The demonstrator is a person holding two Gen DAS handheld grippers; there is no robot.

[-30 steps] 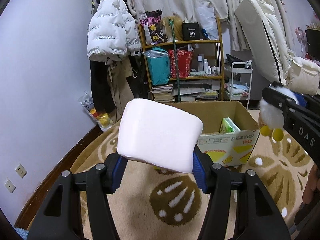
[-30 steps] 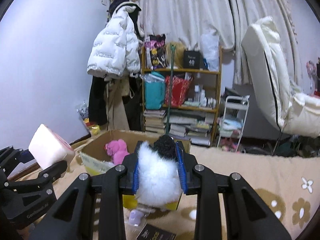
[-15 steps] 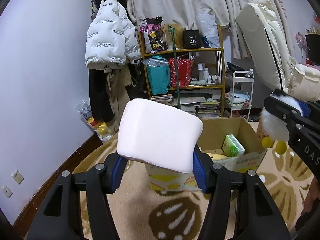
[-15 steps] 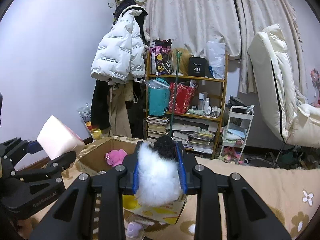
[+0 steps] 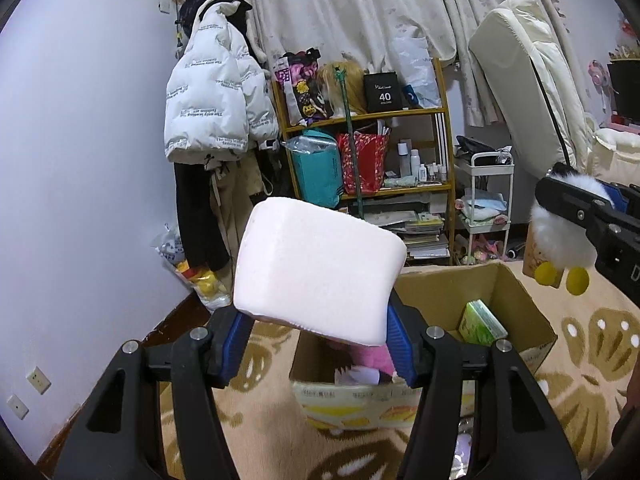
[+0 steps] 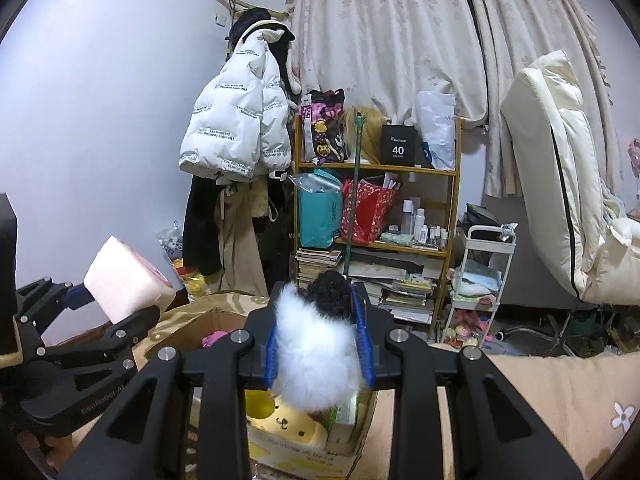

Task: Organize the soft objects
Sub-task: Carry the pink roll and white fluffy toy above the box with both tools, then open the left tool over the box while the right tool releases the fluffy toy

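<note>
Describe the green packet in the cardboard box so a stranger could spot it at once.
Find the open cardboard box on the beige carpet, in front of the shelf. The green packet leans inside at its right end. It is flat and hard-edged, unlike the pink plush beside it.

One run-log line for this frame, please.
left tool: grips pale pink foam block | right tool: grips fluffy white-and-black plush toy | open cardboard box: below

Both fisheye views were evenly, coolly lit indoors, sharp at centre, strongly curved toward dark vignetted corners; shadows were soft, glare absent.
</note>
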